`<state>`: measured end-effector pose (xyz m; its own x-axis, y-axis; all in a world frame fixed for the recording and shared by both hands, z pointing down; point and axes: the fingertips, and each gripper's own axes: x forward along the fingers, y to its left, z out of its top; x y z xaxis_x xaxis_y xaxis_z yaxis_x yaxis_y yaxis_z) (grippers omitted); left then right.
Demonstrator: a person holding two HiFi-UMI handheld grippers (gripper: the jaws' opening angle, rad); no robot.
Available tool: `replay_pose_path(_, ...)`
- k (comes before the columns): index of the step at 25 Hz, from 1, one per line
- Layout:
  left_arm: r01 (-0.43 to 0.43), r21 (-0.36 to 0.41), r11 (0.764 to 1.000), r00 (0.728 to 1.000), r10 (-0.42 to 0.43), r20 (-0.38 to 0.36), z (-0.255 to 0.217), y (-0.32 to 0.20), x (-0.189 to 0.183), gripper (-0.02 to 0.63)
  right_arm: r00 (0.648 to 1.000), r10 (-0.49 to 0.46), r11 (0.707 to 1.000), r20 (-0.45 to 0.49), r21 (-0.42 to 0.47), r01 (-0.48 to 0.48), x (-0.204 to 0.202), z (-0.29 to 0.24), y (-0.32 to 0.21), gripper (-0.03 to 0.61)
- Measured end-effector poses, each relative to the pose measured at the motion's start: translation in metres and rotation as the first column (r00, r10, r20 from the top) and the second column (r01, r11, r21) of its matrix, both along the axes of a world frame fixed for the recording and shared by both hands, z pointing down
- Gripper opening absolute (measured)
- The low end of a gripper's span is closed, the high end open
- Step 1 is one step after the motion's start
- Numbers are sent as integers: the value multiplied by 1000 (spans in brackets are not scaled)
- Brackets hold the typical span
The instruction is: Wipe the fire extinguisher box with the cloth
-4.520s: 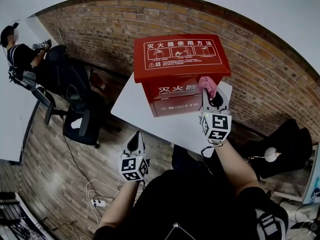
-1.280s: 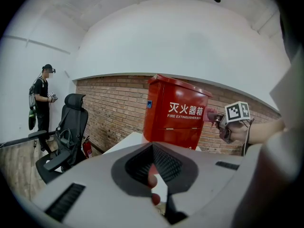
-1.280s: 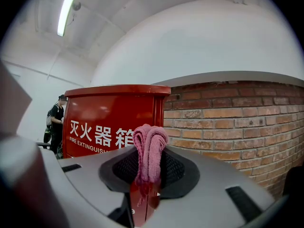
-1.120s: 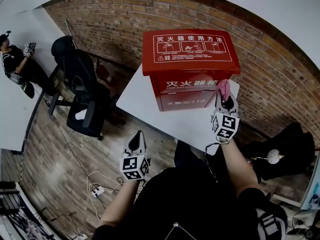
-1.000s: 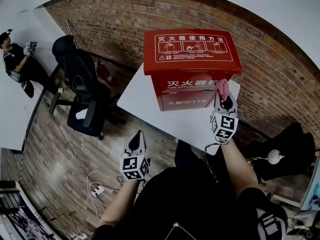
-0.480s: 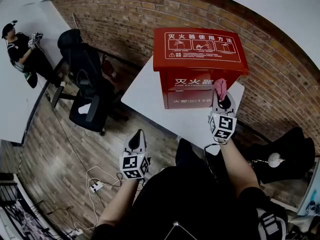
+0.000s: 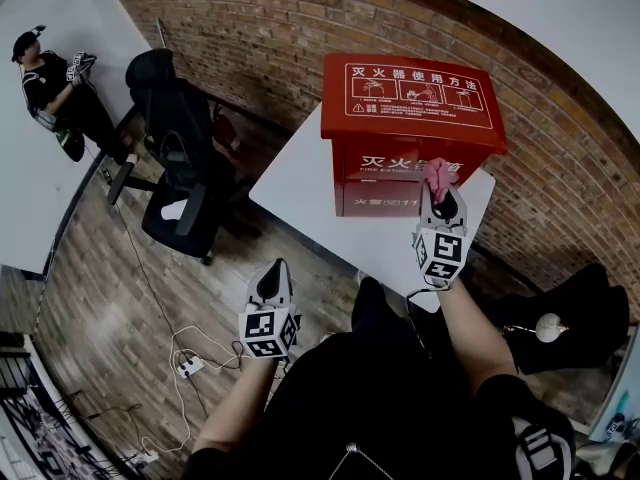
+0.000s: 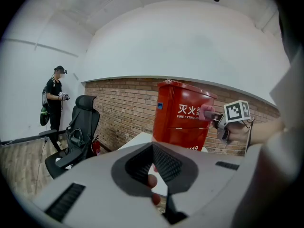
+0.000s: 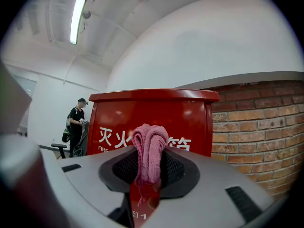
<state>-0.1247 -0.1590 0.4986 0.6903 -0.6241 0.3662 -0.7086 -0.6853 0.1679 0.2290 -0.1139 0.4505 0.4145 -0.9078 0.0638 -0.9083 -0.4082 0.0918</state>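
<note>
Presently the right claw (image 7: pixel 438 190), clenched on the cloth (image 7: pixel 437 172), holds it at the front of the fire extinguisher box (image 7: pixel 385 163) (left claw (image 7: pixel 271 280) closed, empty, well clear); sideways strokes probably follow.

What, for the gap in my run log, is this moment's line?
right gripper: shut on pink cloth | pink cloth: against red box front | left gripper: shut, empty, off the table

Box (image 7: pixel 412 118) red, white lettering on front and lid. Cloth (image 7: pixel 437 175) pink, ribbed. Tabletop (image 7: pixel 310 183) white. Wall (image 7: pixel 250 38) red-brown brick. Chair (image 7: pixel 180 168) black. Floor (image 7: pixel 120 298) grey-brown wood planks.
</note>
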Motion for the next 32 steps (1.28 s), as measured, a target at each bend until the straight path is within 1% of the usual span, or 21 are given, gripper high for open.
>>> replay_pose_path(7, 28, 0, 1000, 1000, -28, 5, 1, 2, -12, 28, 999, -44, 999, 10, 10, 43, -19, 0, -14, 110)
replay_pose_path(19, 80, 4, 997, 997, -80, 9, -1, 6, -31, 28, 996, -87, 996, 24, 18, 87, -37, 0, -27, 110)
replay_pose_path(32, 133, 2, 991, 991, -133, 4, 0, 12, -51, 28, 985, -167, 986, 36, 10, 167, -68, 3, -48, 110)
